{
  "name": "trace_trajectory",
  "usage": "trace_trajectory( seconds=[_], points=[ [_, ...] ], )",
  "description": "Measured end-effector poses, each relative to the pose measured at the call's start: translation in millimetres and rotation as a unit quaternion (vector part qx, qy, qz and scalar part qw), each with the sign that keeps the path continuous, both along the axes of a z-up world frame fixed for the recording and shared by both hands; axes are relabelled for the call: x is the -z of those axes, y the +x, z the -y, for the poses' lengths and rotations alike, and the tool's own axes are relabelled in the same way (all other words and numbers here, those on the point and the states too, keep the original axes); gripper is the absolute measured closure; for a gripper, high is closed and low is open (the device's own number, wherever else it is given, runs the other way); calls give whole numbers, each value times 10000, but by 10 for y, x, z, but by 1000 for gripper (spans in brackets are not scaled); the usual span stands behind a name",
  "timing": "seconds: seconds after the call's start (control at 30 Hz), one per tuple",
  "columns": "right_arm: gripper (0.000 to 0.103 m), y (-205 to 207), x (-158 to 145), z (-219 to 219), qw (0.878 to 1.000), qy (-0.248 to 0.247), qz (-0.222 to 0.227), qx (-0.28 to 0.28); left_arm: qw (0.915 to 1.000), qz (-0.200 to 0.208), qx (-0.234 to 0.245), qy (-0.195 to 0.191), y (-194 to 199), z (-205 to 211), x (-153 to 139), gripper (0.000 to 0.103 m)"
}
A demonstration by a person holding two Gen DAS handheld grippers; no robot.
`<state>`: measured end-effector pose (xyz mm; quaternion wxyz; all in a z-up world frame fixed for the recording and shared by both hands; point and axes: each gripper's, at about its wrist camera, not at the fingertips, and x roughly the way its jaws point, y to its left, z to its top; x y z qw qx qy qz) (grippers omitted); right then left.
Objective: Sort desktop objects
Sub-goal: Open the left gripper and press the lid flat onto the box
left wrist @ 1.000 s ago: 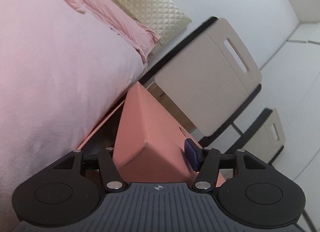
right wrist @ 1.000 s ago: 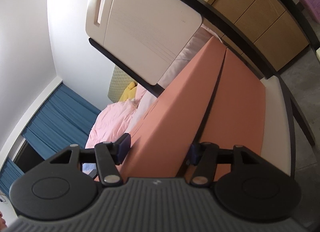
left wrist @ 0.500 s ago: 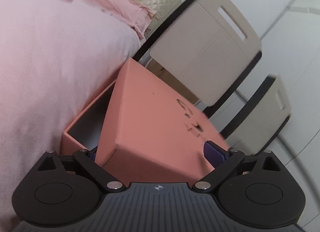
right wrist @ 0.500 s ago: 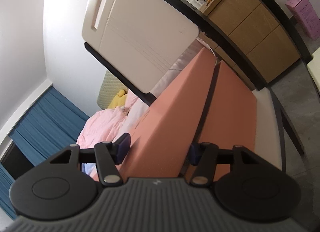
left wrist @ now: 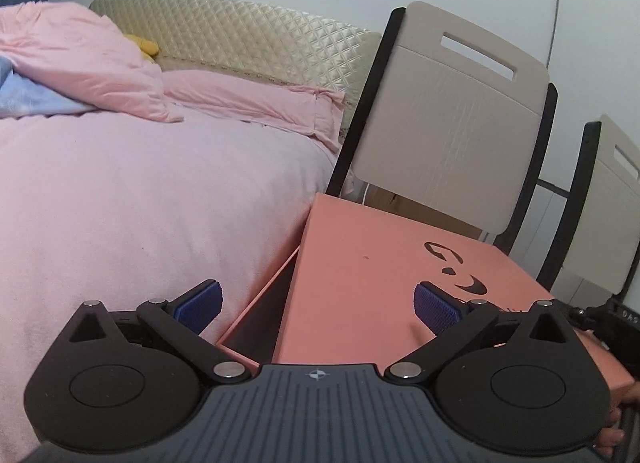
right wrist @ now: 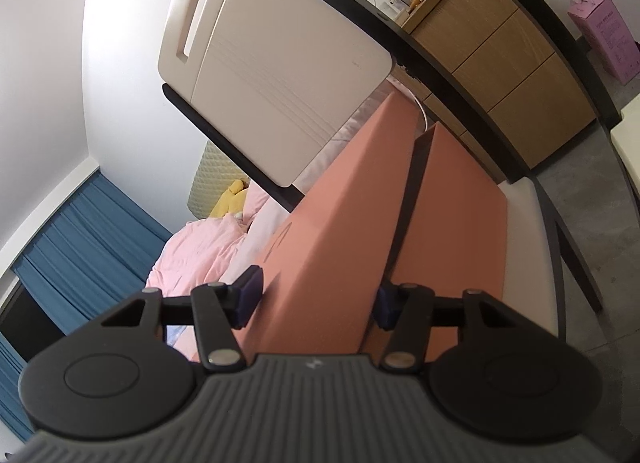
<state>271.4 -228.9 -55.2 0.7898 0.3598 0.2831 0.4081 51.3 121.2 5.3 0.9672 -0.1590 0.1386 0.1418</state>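
1. Two grippers work on one salmon-pink cardboard box, made up of a lid point(left wrist: 384, 275) and a base point(left wrist: 256, 315).
2. In the left wrist view the left gripper point(left wrist: 316, 305) has its blue-padded fingers point(left wrist: 200, 305) spread wide, the pads clear of the box, gripping nothing.
3. The lid lies tilted over the base, its top face carrying a black printed logo point(left wrist: 456, 267), with a dark wedge-shaped gap showing into the base along the lid's left edge.
4. The near left corner of the base sits between the spread pads, while the right pad point(left wrist: 436, 309) hangs over the lid's top face; whether it touches cannot be told.
5. In the right wrist view the right gripper point(right wrist: 318, 301) pinches the lid point(right wrist: 332, 231), one blue pad point(right wrist: 250, 295) against the lid's outer top face and the other pad tucked in the dark slot between lid and base.
6. The base point(right wrist: 456, 215) lies just beside the lid in that view, resting on the pale seat point(right wrist: 528, 247) of a chair.
7. That chair's beige backrest point(left wrist: 452, 131), with a handle slot and black frame, stands directly behind the box, and a second matching chair point(left wrist: 612, 203) stands to its right.
8. A bed with a pink duvet point(left wrist: 140, 203) runs along the box's left side, with a pink pillow point(left wrist: 256, 103), a quilted cream headboard point(left wrist: 240, 39) and a yellow plush toy point(left wrist: 144, 45) further back.
9. Wooden drawers point(right wrist: 504, 63), a pink carton point(right wrist: 604, 35) and blue curtains point(right wrist: 88, 239) show at the edges of the right wrist view.
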Motion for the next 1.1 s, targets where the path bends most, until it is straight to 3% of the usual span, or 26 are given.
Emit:
trace_trajectory(
  seconds=[0.13,0.2,0.27,0.33,0.4,0.47,0.7,0.83,1.0,1.1],
  points=[
    [43,-39,-21,-11,9999,-78,99,40,9996,-104,30,250,74,106,63,0],
    [37,-73,-46,-8,9998,-94,158,82,9994,-111,0,330,88,135,97,0],
    [20,-117,-102,-18,9994,-176,288,104,9995,-83,-36,301,82,122,112,0],
    [5,-217,-210,-45,9959,-555,623,348,9995,-85,-60,282,80,117,115,0],
    [6,-311,-305,-61,9907,-762,994,530,9994,-117,-78,321,85,131,121,0],
    [5,-350,-348,-53,9899,-641,1158,510,9991,-169,-92,375,102,145,133,0],
    [5,-445,-305,-46,9878,-845,1143,635,9989,-160,-117,422,90,162,151,0],
    [5,-553,-253,-5,9850,-1001,1182,759,9980,-124,-222,586,82,200,156,0],
    [5,-723,-190,0,9822,-1116,1229,881,9952,236,-492,811,-28,256,105,1],
    [7,-830,-178,8,9795,-1215,1277,974,9948,126,-418,925,-9,305,120,1]
  ],
)
